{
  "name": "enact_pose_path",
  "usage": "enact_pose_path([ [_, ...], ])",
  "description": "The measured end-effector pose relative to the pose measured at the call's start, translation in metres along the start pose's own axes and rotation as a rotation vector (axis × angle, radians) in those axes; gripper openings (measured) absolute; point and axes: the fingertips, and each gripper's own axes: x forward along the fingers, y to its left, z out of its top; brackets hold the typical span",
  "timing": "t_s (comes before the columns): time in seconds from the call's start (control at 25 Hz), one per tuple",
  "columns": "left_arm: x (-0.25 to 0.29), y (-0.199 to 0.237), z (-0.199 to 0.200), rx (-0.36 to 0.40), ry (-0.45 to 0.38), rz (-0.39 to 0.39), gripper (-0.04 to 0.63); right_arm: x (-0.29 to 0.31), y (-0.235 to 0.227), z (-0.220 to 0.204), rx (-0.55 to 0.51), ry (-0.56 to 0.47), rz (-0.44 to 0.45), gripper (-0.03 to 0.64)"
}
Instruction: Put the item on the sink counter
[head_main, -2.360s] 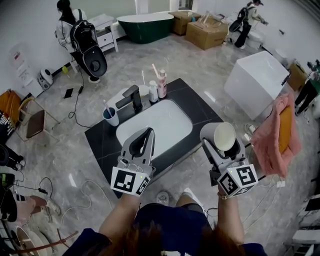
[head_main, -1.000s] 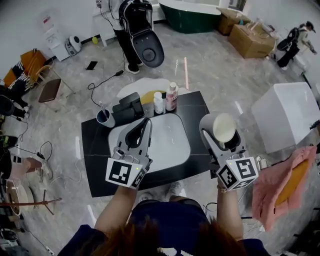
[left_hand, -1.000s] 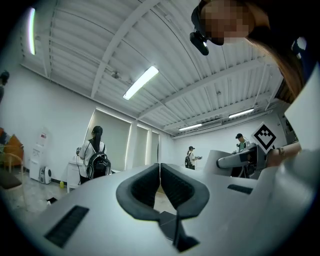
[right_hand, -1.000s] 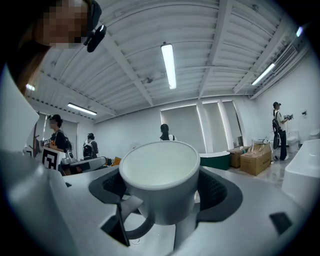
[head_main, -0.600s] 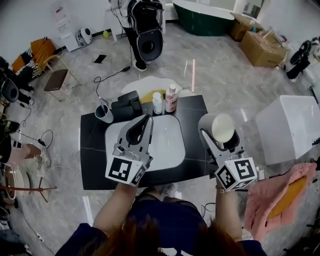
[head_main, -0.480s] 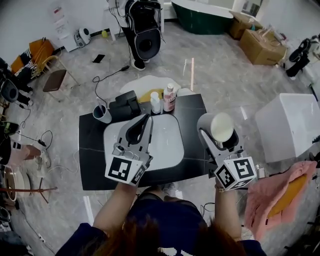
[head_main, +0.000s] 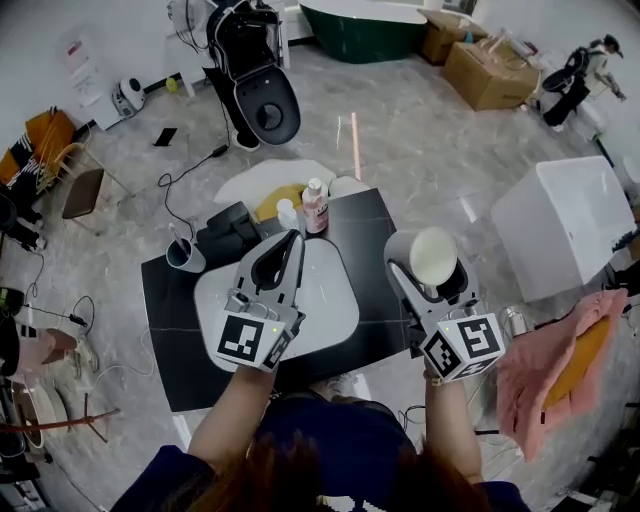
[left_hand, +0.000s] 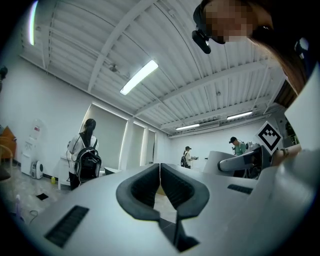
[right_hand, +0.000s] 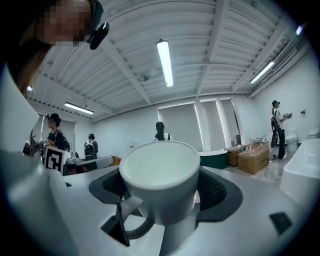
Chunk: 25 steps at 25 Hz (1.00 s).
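A white mug (head_main: 432, 257) (right_hand: 160, 182) sits between the jaws of my right gripper (head_main: 428, 268) (right_hand: 162, 192), which is shut on it; the mug's mouth faces up and its handle points back toward the gripper. It hangs above the right edge of the black sink counter (head_main: 367, 240). My left gripper (head_main: 277, 256) (left_hand: 160, 185) is shut with nothing in it, its black pads meeting, and it hovers over the white basin (head_main: 330, 295).
At the counter's back stand a black tap (head_main: 232, 228), a blue cup (head_main: 184, 255) with a toothbrush, a small white bottle (head_main: 288, 214) and a pink bottle (head_main: 316, 206). A white box (head_main: 557, 225) and a pink cloth (head_main: 555, 365) are to the right. People stand further off.
The view has swung, so the counter now sits lower and left under my grippers. Both grippers keep their pose; the mug stays held.
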Motion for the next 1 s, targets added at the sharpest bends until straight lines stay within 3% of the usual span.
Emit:
enact_pose_path([
  [0.48,0.005,0.042,-0.021,-0.068,0.030,-0.093,0.023,0.030,0.019,-0.008,0.012,0.016,-0.117,0.440],
  [0.76,0.008,0.049,-0.040,-0.078,0.061,-0.091,0.023,0.044,0.019,-0.025,0.027,0.032,-0.107,0.440],
  [1.0,0.020,0.057,-0.046,-0.068,0.098,-0.024,0.023,0.059,0.004,-0.031,0.034,0.067,-0.069,0.440],
])
